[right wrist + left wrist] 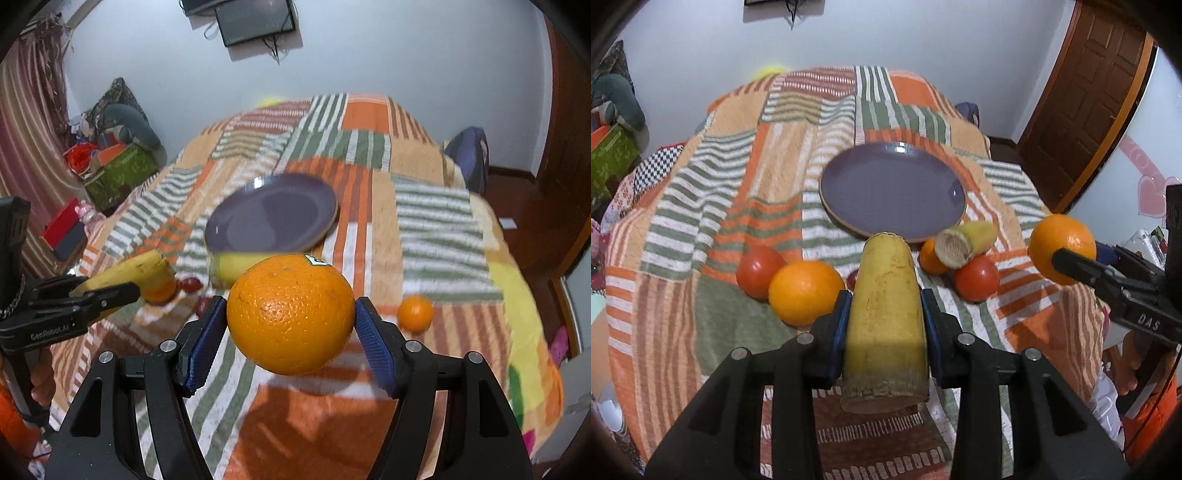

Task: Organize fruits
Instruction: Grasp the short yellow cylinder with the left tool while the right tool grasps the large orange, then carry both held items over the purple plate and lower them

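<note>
The left gripper (886, 314) clamps a cut banana piece (886, 295) above the patchwork blanket (701, 229). The right gripper (291, 325), marked "DAS", grasps an orange (291, 314) bearing an unreadable sticker (318, 260). The left gripper's side reads "GenRobot.AI". The purple plate (892, 188) lies beyond.

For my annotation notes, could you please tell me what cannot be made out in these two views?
- Sticker on the held orange, right wrist view: cut off by the fruit's curve, unreadable.
- Small dark red fruit, left wrist view: mostly hidden behind the held banana piece.
- Fruit beyond the orange, right wrist view: blurred.
</note>
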`<state>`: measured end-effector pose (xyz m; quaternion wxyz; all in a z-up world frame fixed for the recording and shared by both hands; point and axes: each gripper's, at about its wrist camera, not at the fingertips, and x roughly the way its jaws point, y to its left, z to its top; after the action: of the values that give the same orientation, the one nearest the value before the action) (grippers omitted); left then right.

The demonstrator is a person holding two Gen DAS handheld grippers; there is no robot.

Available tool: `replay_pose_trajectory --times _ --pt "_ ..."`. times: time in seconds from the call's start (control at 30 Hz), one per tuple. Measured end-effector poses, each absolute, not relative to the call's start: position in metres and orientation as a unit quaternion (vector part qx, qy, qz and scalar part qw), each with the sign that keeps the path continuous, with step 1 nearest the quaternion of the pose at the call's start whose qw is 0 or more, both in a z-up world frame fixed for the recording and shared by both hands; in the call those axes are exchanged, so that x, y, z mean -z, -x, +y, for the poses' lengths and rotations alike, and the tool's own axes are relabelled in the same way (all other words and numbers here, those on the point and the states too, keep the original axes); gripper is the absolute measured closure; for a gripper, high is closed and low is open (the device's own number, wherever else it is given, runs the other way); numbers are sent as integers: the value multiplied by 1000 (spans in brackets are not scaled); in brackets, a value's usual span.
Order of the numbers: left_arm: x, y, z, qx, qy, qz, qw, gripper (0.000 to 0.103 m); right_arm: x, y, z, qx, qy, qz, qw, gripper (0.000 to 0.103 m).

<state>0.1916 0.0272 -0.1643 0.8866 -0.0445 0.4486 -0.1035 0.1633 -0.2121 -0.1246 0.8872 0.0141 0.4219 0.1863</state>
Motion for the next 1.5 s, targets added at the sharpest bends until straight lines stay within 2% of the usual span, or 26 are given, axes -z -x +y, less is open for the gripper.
replay_pose_trajectory --times 0.53,0.9,1.1,1.5 --pt "120 -233 30 94 25 391 915 67 95 -219 -187 -193 11 356 914 36" --pt "121 -285 28 89 25 384 919 67 93 -258 -166 -202 43 341 917 36" --pt "129 -314 27 85 21 394 915 67 107 -283 -161 -201 46 357 911 36" --pt "177 -383 28 85 21 454 887 67 158 -327 -147 -197 75 423 881 36"
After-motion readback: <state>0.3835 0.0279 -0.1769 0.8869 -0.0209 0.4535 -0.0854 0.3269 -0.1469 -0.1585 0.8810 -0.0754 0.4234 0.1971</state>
